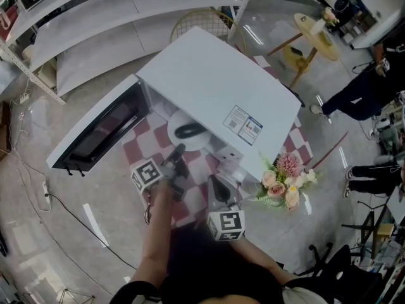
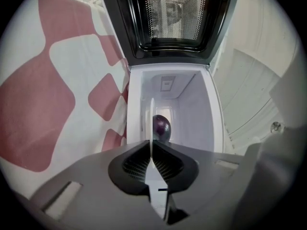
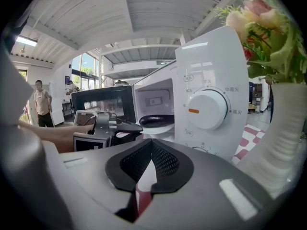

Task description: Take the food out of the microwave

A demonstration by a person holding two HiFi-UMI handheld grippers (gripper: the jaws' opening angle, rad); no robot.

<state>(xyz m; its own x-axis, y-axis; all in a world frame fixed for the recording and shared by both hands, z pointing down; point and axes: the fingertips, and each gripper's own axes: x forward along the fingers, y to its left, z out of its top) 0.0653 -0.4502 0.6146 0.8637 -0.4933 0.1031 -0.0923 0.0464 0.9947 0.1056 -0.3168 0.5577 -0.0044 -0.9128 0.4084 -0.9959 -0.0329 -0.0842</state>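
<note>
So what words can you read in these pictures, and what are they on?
"高火": beside the dial on the microwave front.
Other marks round that dial: too small to read.
Print on the sticker on the microwave's top: too blurred to read.

Right gripper jaws pressed together, nothing between | white microwave ahead, door open | dark eggplant on plate inside | left gripper at plate's edge | flowers at right
</note>
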